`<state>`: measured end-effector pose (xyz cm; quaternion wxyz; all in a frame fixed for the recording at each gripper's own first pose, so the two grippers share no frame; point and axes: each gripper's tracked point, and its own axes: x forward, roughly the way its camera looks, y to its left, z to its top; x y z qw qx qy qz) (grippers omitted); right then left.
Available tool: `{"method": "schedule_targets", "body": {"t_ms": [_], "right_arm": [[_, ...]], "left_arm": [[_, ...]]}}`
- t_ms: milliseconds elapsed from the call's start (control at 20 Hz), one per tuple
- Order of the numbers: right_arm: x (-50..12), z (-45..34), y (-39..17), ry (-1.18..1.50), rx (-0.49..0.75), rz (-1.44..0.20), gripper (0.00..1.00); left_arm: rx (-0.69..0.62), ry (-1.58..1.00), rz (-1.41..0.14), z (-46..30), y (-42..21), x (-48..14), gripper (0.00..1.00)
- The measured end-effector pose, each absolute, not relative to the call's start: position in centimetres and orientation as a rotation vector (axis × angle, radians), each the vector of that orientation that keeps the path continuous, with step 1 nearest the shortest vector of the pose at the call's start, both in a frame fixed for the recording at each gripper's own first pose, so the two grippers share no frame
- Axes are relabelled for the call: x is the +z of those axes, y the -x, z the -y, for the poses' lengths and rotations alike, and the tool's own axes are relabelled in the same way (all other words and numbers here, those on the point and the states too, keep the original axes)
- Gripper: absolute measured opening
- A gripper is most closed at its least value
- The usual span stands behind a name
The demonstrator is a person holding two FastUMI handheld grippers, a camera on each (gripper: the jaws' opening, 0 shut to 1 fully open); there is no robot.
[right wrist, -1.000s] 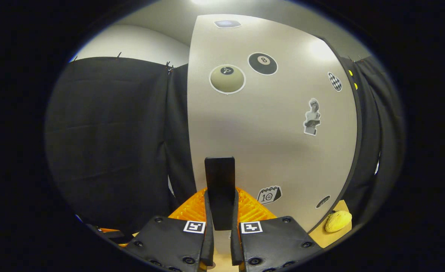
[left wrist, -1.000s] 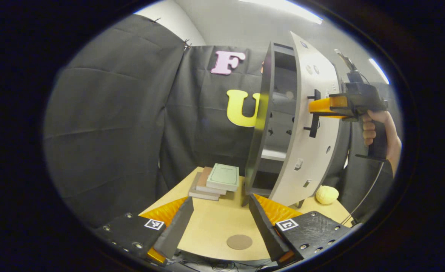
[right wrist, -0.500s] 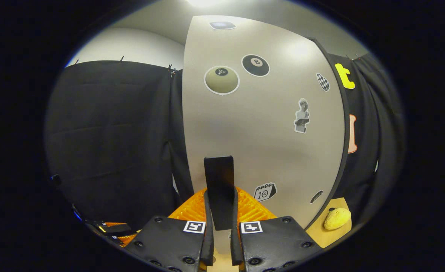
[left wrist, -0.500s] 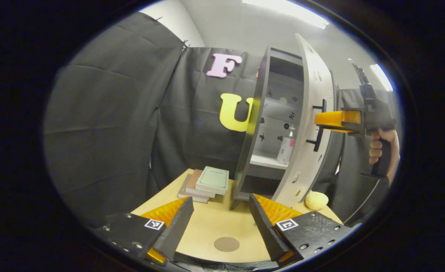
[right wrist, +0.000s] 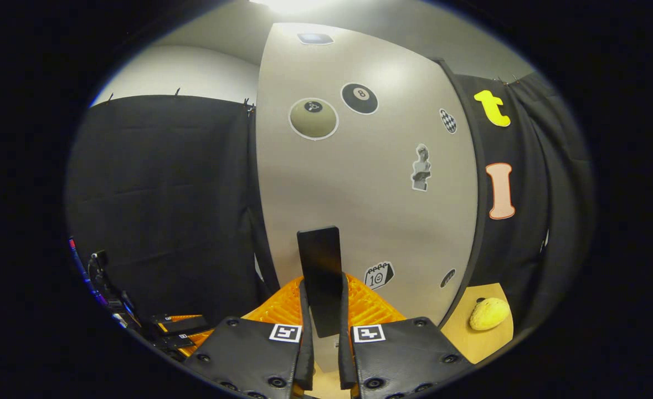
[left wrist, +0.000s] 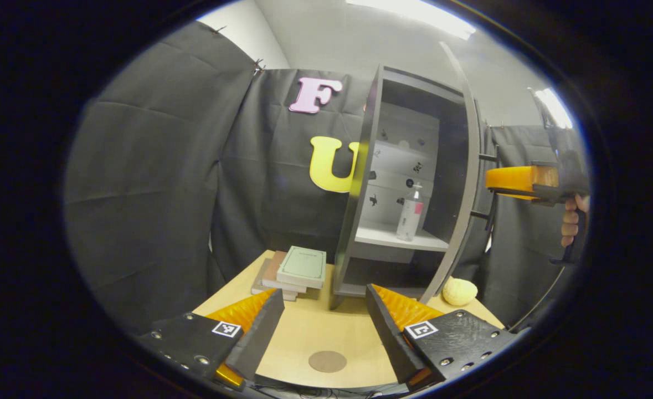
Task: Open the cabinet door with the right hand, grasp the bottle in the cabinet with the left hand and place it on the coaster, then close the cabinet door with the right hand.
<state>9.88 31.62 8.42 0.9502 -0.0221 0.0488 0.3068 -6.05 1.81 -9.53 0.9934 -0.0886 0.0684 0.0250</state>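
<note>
In the left gripper view the cabinet door (left wrist: 466,166) has swung wider than a second ago, baring the bottle (left wrist: 410,213) upright on the shelf (left wrist: 381,235); the left gripper (left wrist: 326,327) hangs spread above the coaster (left wrist: 327,361), free to reach in. In the right gripper view the right gripper (right wrist: 324,354) pinches the door handle (right wrist: 320,277), seemingly from both sides.

left tongs (left wrist: 322,332): black plates | square markers | screws | orange ribbing

We see a smooth, light wood table (left wrist: 326,332), a matt round coaster (left wrist: 327,361), and a dark cabinet (left wrist: 409,183) with a faint sheen. Its door (right wrist: 359,183) looks smooth, satin grey, bearing flat stickers (right wrist: 313,118). The bottle (left wrist: 410,213) looks plastic.
</note>
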Motion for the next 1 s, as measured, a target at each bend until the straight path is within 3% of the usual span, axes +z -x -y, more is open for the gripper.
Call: {"method": "schedule_targets", "body": {"t_ms": [400,550,950,1000], "right_arm": [[8.6,-31.1,-9.5,0.045,0.561,-0.101,0.20],[8.7,-30.4,-9.3,0.007,0.509,-0.100,0.20],[7.6,-28.0,-8.2,-0.019,0.369,-0.167,0.19],[7.7,-28.0,-8.8,-0.020,0.347,-0.160,0.06]], "left_arm": [[-0.039,0.178,-0.146,1.0,3.4,-9.5,0.88],[-0.072,0.166,-0.156,2.3,2.2,-9.8,0.91],[-0.184,0.145,-0.189,6.2,-0.4,-10.5,0.88],[-0.198,0.142,-0.193,6.3,-0.3,-10.8,0.88]]}}
